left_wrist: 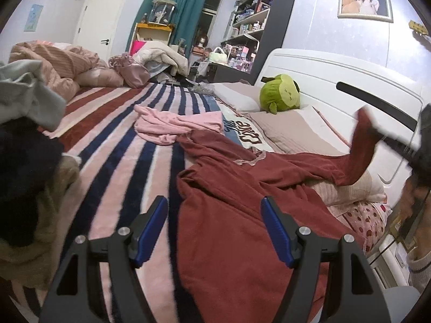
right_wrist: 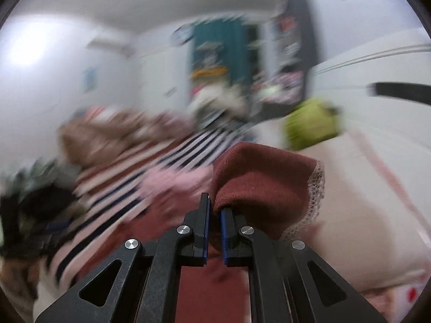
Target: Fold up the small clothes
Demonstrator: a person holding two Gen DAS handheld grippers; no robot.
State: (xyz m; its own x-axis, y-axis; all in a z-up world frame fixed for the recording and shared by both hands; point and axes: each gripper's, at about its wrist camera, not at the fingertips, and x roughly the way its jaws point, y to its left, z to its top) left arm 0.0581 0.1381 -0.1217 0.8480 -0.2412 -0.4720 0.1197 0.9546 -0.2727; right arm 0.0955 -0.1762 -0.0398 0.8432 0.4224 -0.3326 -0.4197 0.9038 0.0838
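The red garment (left_wrist: 237, 215) is spread on the striped blanket (left_wrist: 121, 161), its soft, fleecy cloth edged with pale lace. A crumpled pink garment (left_wrist: 172, 126) lies just behind it, and a round green plush (left_wrist: 280, 97) sits on the pillows. The left gripper (left_wrist: 212, 215) is held spread above the cloth. One corner is pinched by the right gripper (right_wrist: 214, 212) and lifted.
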